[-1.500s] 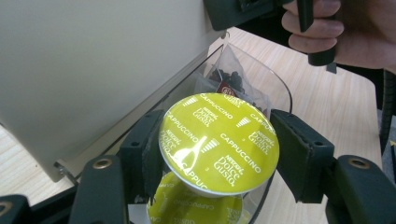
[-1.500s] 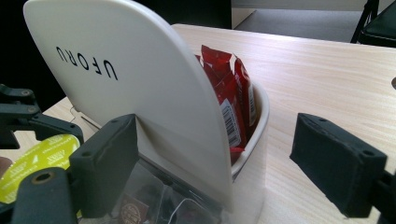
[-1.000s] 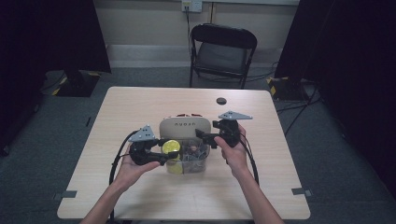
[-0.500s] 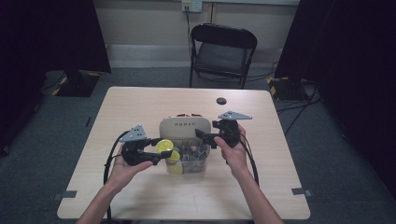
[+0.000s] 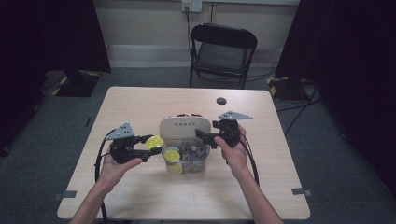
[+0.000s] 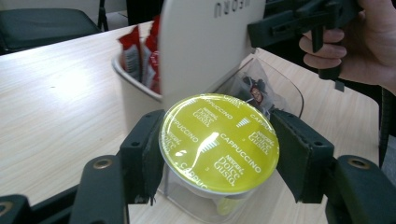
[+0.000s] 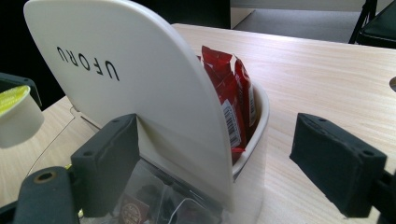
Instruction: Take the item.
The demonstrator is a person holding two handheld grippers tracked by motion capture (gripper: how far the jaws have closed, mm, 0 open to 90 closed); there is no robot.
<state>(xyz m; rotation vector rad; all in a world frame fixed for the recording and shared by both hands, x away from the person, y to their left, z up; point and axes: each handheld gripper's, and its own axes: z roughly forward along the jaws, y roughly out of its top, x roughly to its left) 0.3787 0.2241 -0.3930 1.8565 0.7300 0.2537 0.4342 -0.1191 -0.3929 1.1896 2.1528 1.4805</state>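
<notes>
My left gripper (image 6: 219, 156) is shut on a coffee capsule (image 6: 219, 140) with a yellow "Cappuccino" foil lid, one jaw on each side of its rim. In the high view the capsule (image 5: 154, 142) hangs just left of a desk organizer (image 5: 184, 127) with a white upright panel and a clear front bin (image 5: 189, 158). A second yellow capsule (image 5: 171, 154) lies in that bin. My right gripper (image 7: 233, 154) is open, its jaws astride the panel (image 7: 130, 79) and the rear pocket of red sachets (image 7: 229, 93); the right jaw stands apart from the pocket wall.
The organizer stands mid-table (image 5: 140, 102) between both hands. A small black round object (image 5: 221, 101) lies on the table behind it. A black folding chair (image 5: 224, 51) stands beyond the far edge. Cables trail from both grippers toward the near edge.
My left gripper has carried the yellow capsule leftward, away from over the clear bin to beside the organizer. The right gripper has stayed where it was.
</notes>
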